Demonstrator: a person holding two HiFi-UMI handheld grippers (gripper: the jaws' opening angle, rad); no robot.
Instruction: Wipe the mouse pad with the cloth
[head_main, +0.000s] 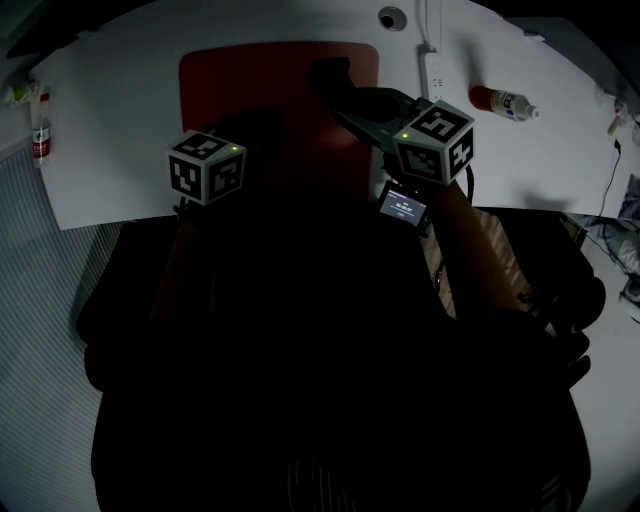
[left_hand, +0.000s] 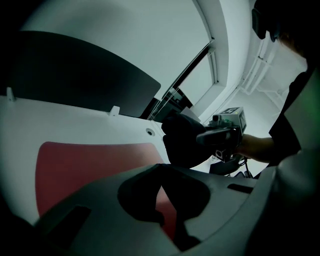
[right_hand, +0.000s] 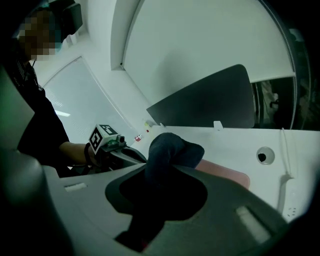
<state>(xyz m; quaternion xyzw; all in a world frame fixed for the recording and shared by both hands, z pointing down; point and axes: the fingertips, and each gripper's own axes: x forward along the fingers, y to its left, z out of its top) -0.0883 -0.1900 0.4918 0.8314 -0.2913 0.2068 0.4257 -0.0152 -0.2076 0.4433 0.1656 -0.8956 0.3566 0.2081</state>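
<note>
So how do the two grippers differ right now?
The right gripper is clamped on a dark cloth; the left gripper is shut on nothing. The right gripper reaches farther over the red mouse pad; the left gripper sits back, nearer the person. Both carry a marker cube.

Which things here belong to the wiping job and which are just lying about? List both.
For the job:
mouse pad
cloth
right gripper, shut on the cloth

Lying about:
power strip
red-capped bottle at the desk's right
small bottle at its left edge
</note>
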